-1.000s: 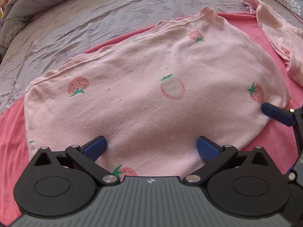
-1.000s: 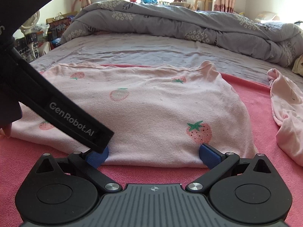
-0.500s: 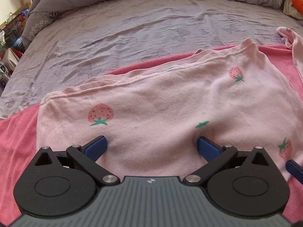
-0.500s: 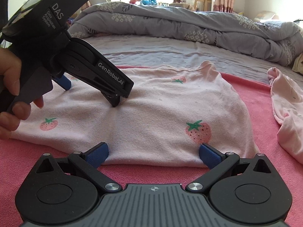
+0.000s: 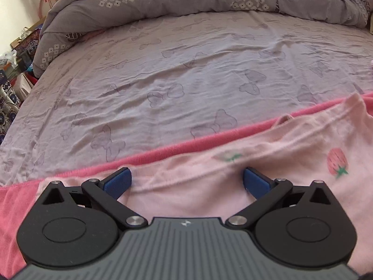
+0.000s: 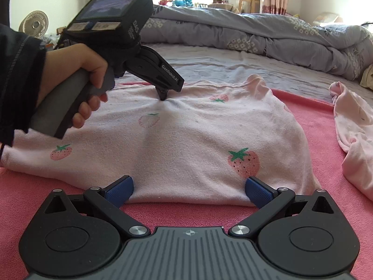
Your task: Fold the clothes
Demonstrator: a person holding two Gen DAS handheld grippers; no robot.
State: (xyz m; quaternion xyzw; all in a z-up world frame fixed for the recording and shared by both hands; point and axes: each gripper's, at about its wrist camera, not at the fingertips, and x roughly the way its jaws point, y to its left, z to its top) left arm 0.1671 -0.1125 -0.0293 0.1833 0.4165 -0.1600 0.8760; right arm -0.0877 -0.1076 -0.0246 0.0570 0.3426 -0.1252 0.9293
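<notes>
**Strawberry top flattened, fold not yet begun**

The pink strawberry-print top (image 6: pixel 191 140) lies spread on the pink towel (image 6: pixel 163 212) that covers the near part of the bed. The left gripper (image 6: pixel 163 96), held in a hand (image 6: pixel 86 79), presses its tips into the cloth near the top's far edge; its jaws stand wide apart in its own view. The right gripper (image 6: pixel 188 187) sits at the top's near hem, jaws also wide apart, holding nothing. Judging by this, the garment looks smoothed, perhaps once doubled, with folds left to make. A second pink garment (image 6: pixel 352 126) waits crumpled to the right of the top.
</notes>
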